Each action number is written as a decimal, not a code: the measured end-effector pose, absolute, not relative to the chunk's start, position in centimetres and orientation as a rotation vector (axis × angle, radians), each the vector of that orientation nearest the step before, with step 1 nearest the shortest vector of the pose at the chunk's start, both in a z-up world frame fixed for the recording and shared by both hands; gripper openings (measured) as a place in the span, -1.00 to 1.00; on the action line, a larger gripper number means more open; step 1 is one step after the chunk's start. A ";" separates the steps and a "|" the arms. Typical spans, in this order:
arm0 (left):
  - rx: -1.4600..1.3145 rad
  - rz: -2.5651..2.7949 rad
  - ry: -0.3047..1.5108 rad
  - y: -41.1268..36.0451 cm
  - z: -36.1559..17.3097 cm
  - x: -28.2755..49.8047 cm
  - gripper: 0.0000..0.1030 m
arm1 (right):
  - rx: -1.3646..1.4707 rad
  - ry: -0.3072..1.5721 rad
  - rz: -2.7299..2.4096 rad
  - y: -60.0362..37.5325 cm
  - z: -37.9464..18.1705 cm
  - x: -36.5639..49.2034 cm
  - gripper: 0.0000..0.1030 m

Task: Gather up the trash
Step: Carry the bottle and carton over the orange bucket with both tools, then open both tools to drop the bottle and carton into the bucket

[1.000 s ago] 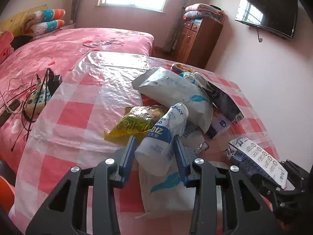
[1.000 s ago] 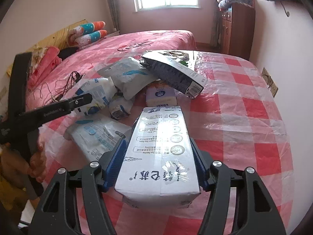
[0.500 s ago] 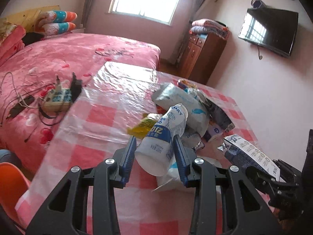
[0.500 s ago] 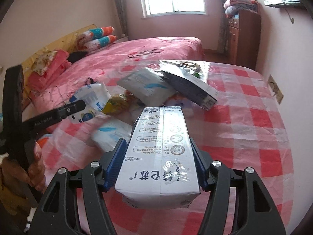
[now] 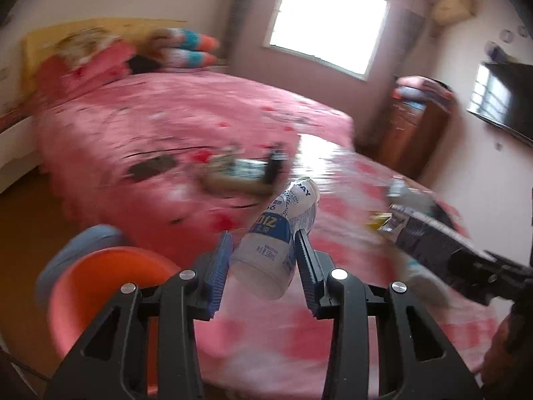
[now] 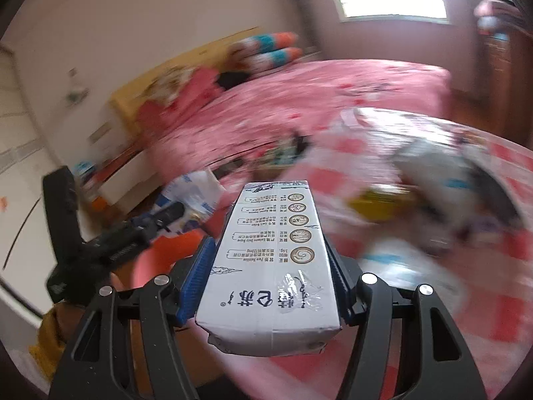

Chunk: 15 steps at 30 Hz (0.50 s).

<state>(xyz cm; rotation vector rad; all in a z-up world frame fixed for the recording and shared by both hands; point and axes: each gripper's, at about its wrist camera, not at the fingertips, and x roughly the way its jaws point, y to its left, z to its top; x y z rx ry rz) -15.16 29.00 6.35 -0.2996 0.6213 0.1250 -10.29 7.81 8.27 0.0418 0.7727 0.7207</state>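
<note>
Firmly, left fingers pinch a crumpled plastic bottle; right fingers clamp a boxy carton.

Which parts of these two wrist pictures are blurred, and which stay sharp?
Left wrist view: bed and checked table smeared, window blown out; white bottle in the left gripper sharp. Right wrist view: background streaked; milk carton in the right gripper crisp.

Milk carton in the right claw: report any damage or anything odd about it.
The milk carton looks dented: its near bottom end is crumpled and bulging rather than square, and a bit of crinkled clear film sticks to its top face. No spill shows. It sits straight in the right claw, gripped on both sides.
</note>
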 end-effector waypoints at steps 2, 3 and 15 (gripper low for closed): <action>-0.324 0.200 0.638 31.7 5.3 -16.3 -0.21 | 0.012 0.795 0.796 11.6 7.6 -9.9 0.24; -0.344 0.240 0.649 33.2 4.6 -17.0 -0.21 | 0.000 0.804 0.822 13.0 7.3 -9.7 0.24; -0.531 0.501 0.751 42.3 -2.2 -20.9 0.01 | -0.115 0.983 1.049 28.7 0.4 -7.8 0.39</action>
